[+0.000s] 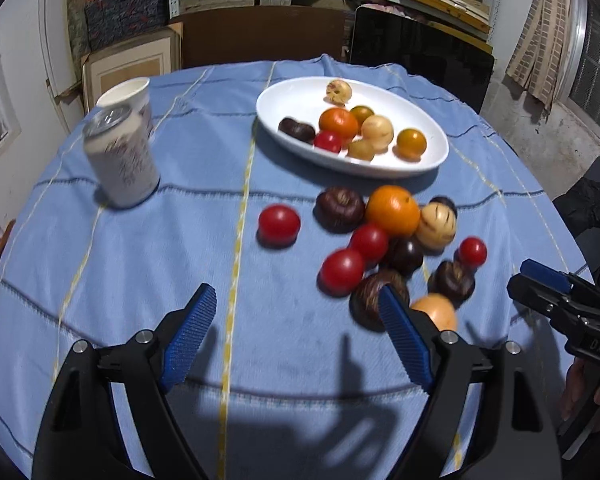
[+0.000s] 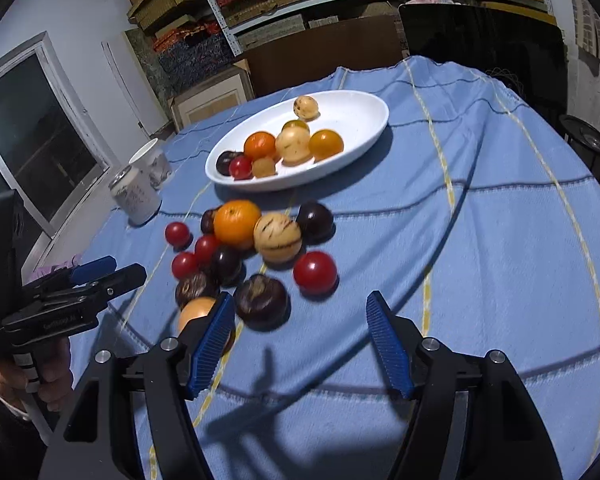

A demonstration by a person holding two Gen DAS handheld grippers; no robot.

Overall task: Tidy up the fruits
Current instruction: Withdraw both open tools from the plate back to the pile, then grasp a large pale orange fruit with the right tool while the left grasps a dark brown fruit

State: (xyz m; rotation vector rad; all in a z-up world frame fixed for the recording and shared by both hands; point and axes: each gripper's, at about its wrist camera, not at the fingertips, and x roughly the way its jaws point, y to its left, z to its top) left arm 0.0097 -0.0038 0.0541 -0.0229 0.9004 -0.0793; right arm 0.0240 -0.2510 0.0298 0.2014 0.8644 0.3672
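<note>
Grippers first: your left gripper point(image 1: 296, 336) and right gripper point(image 2: 300, 338) both hover low over the near edge of the worktop point(image 1: 140, 264), jaws apart and nothing between the pads.

Just beyond them lies the loose pile. Nearest is a pale orange fruit point(image 2: 196, 312), partly hidden behind a finger in each view, with a dark brown fruit point(image 2: 261, 301) beside it. Further in sit red tomatoes point(image 1: 342, 271), an orange point(image 1: 392, 210) and a striped cream fruit point(image 1: 436, 224), mostly touching one another. One lone tomato point(image 1: 279, 225) lies apart to the left.

Take an outlying piece rather than reach into the cluster. The lone tomato suits your left gripper; the tomato point(image 2: 315, 273) on the right edge of the pile suits your right. Come down with a finger on either side of the widest part and close gently. These round fruits will likely roll if nudged off-centre, and a tomato bruises under a hard squeeze.

Further back stands the white dish point(image 1: 276, 96), already holding several fruits, with free space at its far end. Carry over the rim and set down there. Keep clear of the can point(image 1: 120, 160) and cup point(image 1: 128, 92) at far left.
</note>
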